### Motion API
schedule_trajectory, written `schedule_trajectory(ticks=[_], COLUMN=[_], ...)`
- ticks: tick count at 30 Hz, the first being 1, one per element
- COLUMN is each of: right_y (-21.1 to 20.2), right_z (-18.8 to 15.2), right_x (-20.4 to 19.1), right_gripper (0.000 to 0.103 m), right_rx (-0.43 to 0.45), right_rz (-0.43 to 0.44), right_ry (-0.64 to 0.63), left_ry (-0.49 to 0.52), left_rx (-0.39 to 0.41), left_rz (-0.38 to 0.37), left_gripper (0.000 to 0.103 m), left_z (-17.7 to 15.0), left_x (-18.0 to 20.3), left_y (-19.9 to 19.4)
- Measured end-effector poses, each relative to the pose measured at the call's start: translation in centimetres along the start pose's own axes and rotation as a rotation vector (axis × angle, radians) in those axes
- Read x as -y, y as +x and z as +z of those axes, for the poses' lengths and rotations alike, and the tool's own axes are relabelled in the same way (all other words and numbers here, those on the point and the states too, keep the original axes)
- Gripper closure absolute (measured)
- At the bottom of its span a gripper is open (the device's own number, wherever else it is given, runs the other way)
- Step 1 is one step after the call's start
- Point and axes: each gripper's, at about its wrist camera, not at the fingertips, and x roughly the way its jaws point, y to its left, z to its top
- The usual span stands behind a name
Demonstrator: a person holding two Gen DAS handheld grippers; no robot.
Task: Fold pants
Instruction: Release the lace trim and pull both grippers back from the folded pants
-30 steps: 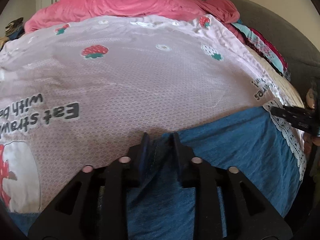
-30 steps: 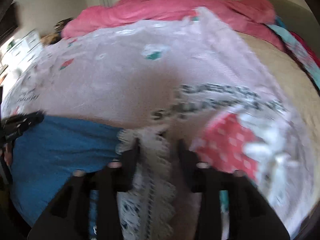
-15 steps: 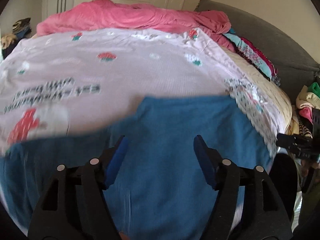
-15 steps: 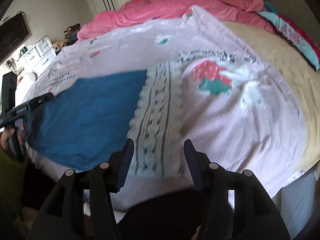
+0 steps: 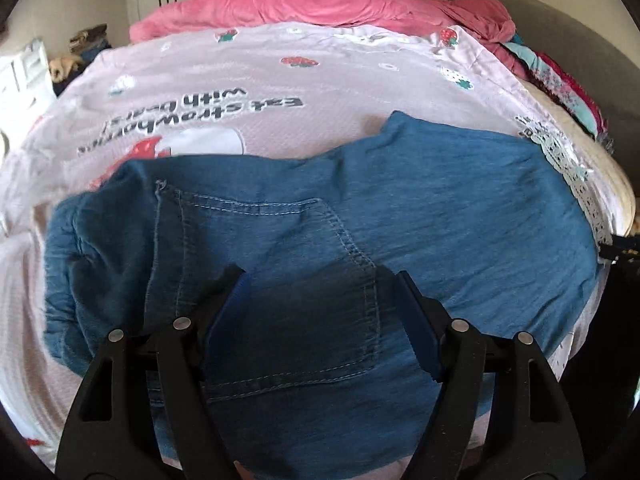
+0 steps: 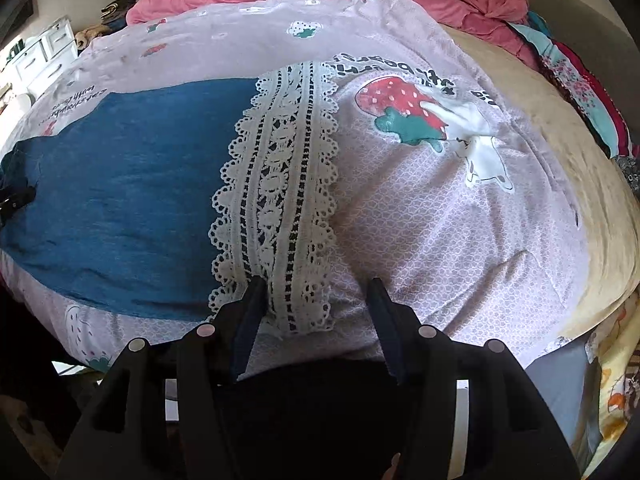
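Observation:
Blue denim pants (image 5: 440, 208) lie spread flat across the near edge of a bed, back pocket (image 5: 288, 264) up. My left gripper (image 5: 318, 280) hovers over that pocket with its jaws opening and nothing pinched between them. A white lace hem (image 6: 280, 184) ends the pants (image 6: 128, 184) on the right. My right gripper (image 6: 316, 284) stands open just over the near end of that lace, at the bed's edge, gripping nothing. The right gripper's tip (image 5: 624, 248) also shows at the right rim of the left wrist view.
A pale pink strawberry-print blanket (image 5: 280, 80) covers the bed. A pink duvet (image 5: 320, 4) is bunched at the far end, and colourful clothes (image 5: 560, 80) are piled along the right side. White drawers (image 6: 40, 52) stand at far left.
The left gripper, earlier shut on a fold of denim, has let go, opened and pulled back over the pocket. The right gripper has drawn back to the bed's edge and widened slightly.

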Motion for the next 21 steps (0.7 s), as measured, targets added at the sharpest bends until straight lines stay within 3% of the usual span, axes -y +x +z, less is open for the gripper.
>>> schedule_trajectory(ticks=[7,11,16,21], right_y=[-0.1,-2.8,-5.7,-4.1], right_z=[0.3,0.2,1.7,3.5], right_x=[0.2,0.2,-3.4,-9.6], right_gripper=[0.048,0.048,0.042,0.041], right_rx=[0.006,0.111,0.219,0.194], right_rz=[0.003,0.111,0.182,0.243], right_ry=[0.012,0.070,-0.004,-0.152], left_ry=[0.008,-0.027,0.059,0.094], left_rx=[0.022,0.038,0.061,0.001], left_rz=[0.009,-0.041,-0.088,-0.081], left_gripper=[0.036,0.036,0.032,0.032], left_z=[-0.3,0.0,0.0,-1.0], left_x=[0.4,0.8,3.8,5.3], left_y=[0.0,-2.0,-3.5,-1.9])
